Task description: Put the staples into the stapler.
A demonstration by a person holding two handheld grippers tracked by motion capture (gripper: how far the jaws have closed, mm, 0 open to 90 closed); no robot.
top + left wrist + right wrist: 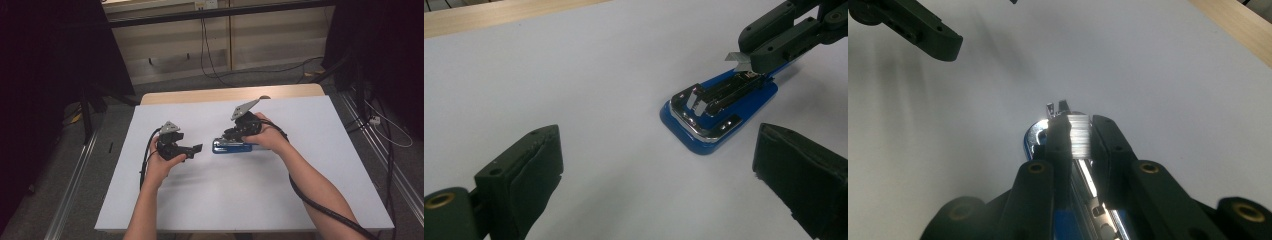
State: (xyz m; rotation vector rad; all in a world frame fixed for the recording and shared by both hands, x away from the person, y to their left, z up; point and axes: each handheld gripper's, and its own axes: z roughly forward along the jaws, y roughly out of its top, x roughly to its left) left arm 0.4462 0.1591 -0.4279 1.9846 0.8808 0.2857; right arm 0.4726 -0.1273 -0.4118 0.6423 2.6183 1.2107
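- The blue-based stapler with an opened chrome staple channel point(716, 107) lies flat on the white worktop point(215, 195). It looks stiff, fairly heavy and slick on the metal; its blue base edges offer the surest hold.
- The right gripper point(1079, 134), above the stapler's rear, is closed on a strip of silvery staples point(1079, 135): light, brittle, best pinched on its flat sides.
- The left gripper point(659, 175), near the stapler's front, stands open and empty.
- The stapler's hinge and lifted arm are hidden behind the right gripper.
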